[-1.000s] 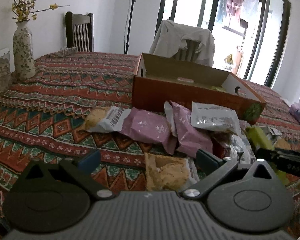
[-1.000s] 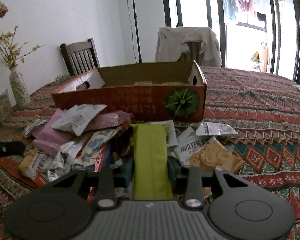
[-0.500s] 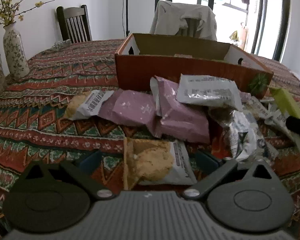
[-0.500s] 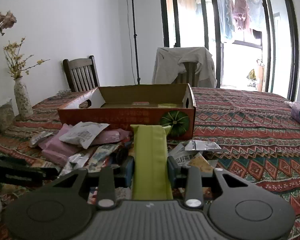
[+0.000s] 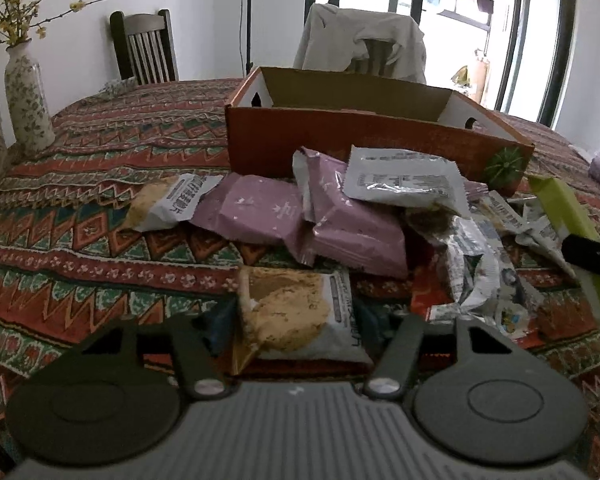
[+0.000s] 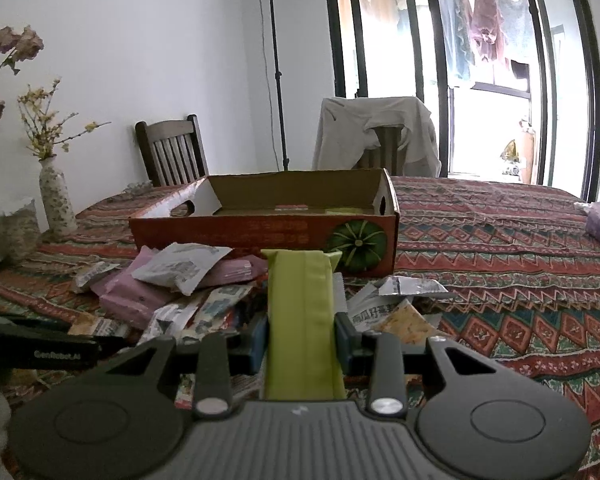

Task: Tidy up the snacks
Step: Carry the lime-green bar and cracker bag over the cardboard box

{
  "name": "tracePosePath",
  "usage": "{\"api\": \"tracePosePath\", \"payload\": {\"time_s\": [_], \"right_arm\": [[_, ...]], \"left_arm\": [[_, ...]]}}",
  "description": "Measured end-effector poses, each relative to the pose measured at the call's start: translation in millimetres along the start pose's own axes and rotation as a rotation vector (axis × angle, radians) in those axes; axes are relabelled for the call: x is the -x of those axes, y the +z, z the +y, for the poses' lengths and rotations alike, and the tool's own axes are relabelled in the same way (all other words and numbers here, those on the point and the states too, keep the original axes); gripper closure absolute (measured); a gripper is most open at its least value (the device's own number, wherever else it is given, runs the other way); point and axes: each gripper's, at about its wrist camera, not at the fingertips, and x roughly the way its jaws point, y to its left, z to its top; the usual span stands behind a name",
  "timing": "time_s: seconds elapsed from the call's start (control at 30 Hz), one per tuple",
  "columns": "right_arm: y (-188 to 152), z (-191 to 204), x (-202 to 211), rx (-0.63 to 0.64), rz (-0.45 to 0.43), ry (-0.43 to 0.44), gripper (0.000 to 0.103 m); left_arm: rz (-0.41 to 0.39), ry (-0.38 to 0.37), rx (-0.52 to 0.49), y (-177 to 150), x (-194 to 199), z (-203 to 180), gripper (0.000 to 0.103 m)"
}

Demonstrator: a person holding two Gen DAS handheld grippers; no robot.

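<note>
Closing on a cookie packet point(image 5: 296, 312), the left gripper point(image 5: 296, 320) has just narrowed its jaws around it, pads at both side edges; a firm pinch can't be confirmed. Right gripper point(image 6: 302, 336) is clamped on a green packet point(image 6: 302, 312), lifted just in front of the orange box point(image 6: 260, 236). Cookie packet lies on the counter point(image 5: 80, 240), nearest edge of the snack pile in front of the box. Best squeeze mid-packet, lift straight up, don't drag the purple packets point(image 5: 340, 220) just behind it, then carry over the box wall.
</note>
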Motion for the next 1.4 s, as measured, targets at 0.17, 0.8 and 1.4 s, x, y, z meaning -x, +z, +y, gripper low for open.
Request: {"api": "tracePosePath", "payload": {"time_s": [0.17, 0.8, 1.4], "right_arm": [[0, 2, 6, 0.001, -0.01, 0.002, 0.069], [42, 11, 2, 0.048, -0.131, -0.038, 0.069], [142, 12, -92, 0.048, -0.196, -0.038, 0.069]], "left_arm": [[-0.031, 0.005, -0.007, 0, 11, 2, 0.04], [-0.254, 0.013, 0.011, 68, 41, 12, 0.04], [-0.343, -0.006, 0.0, 163, -16, -14, 0.04]]}}
